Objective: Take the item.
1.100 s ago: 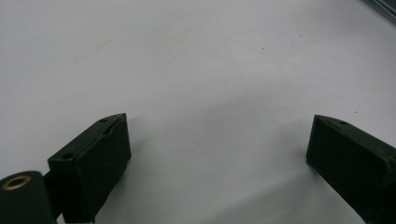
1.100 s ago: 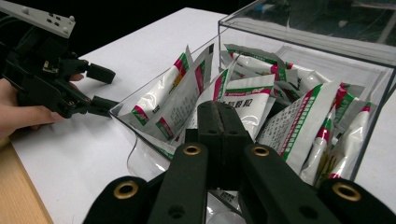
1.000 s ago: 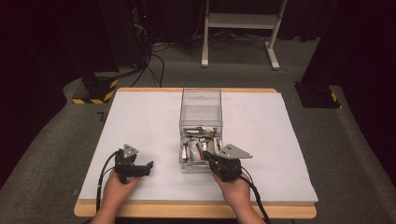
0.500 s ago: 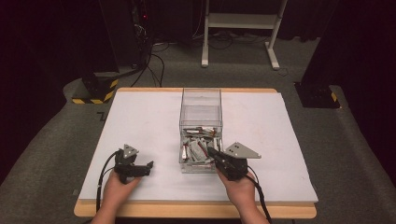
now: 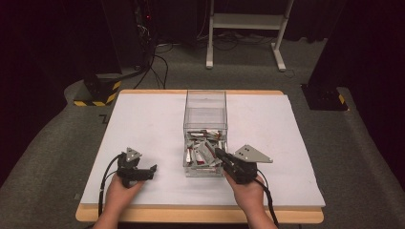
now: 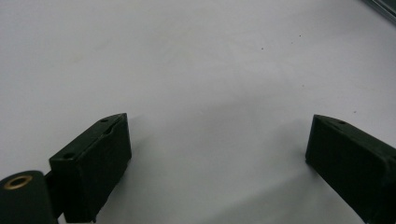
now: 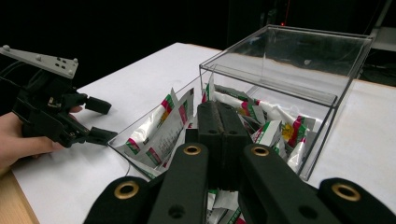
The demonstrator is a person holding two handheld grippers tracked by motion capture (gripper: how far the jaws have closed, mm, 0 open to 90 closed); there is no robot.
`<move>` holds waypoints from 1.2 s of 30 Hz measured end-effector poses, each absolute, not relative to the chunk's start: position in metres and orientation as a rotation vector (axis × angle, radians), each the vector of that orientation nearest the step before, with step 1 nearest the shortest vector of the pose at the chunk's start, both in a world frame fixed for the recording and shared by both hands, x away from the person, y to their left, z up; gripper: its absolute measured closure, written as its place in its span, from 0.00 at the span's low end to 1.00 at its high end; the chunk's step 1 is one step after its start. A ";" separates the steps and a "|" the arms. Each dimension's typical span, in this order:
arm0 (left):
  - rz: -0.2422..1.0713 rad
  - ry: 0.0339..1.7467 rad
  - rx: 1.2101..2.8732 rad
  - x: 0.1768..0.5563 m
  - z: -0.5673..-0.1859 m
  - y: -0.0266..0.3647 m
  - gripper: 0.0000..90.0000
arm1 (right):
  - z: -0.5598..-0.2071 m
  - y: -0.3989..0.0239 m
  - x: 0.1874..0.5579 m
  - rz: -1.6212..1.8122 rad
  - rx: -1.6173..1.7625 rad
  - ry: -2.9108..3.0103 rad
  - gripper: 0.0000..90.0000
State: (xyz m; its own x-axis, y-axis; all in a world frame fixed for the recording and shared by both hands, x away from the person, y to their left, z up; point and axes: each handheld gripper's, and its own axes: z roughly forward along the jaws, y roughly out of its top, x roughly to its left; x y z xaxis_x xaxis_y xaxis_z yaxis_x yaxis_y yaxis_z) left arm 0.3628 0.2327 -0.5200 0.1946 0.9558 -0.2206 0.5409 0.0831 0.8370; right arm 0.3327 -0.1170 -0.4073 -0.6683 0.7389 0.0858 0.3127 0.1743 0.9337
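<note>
A clear plastic box [image 5: 205, 129] stands in the middle of the white table [image 5: 143, 119], with a heap of small packets [image 5: 203, 150] in its near part. The right gripper [image 5: 218, 152] reaches from the person's right hand [image 5: 248, 188] over the box's near right corner, tilted toward the packets; its jaws are pressed together with nothing between them. The left gripper [image 5: 153, 170] rests low on the table to the left of the box, pointing toward it, held by the left hand [image 5: 119, 191], its jaws spread wide and empty.
</note>
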 end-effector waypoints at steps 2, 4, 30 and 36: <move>0.584 1.464 1.577 0.363 -0.520 0.233 0.08 | -0.407 -0.117 0.332 1.501 0.992 2.065 1.00; 0.584 1.463 1.576 0.363 -0.520 0.233 0.08 | -0.405 -0.118 0.331 1.514 0.982 2.053 1.00; 0.584 1.463 1.577 0.363 -0.520 0.233 0.08 | -0.392 -0.122 0.324 1.538 0.944 1.994 1.00; 0.584 1.463 1.577 0.363 -0.520 0.233 0.08 | -0.388 -0.126 0.323 1.551 0.937 1.968 1.00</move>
